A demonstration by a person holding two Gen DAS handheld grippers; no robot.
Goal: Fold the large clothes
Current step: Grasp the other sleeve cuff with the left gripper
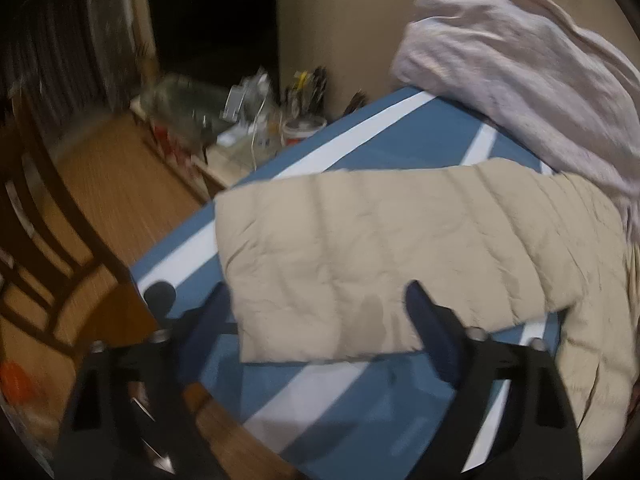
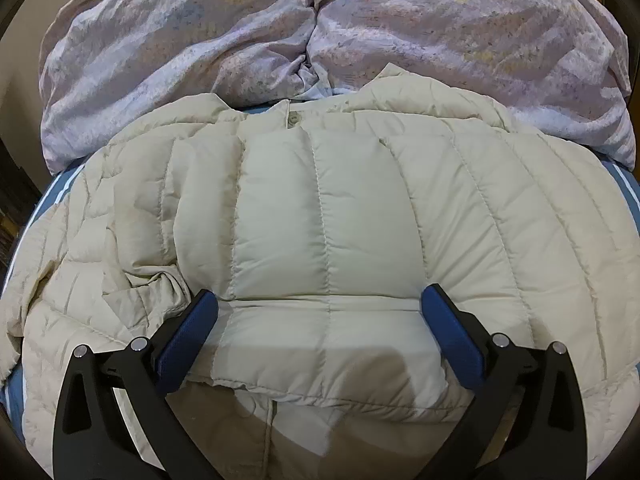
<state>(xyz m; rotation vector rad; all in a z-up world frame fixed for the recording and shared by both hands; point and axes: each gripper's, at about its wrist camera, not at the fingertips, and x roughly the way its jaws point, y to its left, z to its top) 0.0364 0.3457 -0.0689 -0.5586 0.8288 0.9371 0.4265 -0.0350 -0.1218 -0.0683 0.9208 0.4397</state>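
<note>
Right gripper point(image 2: 318, 300) jaws wide apart, empty, over one beige quilted jacket point(image 2: 320, 208) on blue striped bed sheet point(image 2: 628, 190); collar away, toward lilac duvet point(image 2: 280, 32). Left gripper point(image 1: 320, 300) open, gripping nothing, above the jacket's outstretched sleeve point(image 1: 380, 248). Only left view shows wooden floor point(image 1: 120, 184), cluttered low shelf point(image 1: 240, 136).

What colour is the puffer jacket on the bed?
Beige puffer jacket, clearest in the right wrist view.

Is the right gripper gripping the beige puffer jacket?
Apart: in the right wrist view the right gripper hangs wide open over the beige puffer jacket, pads clamping no fabric.
</note>
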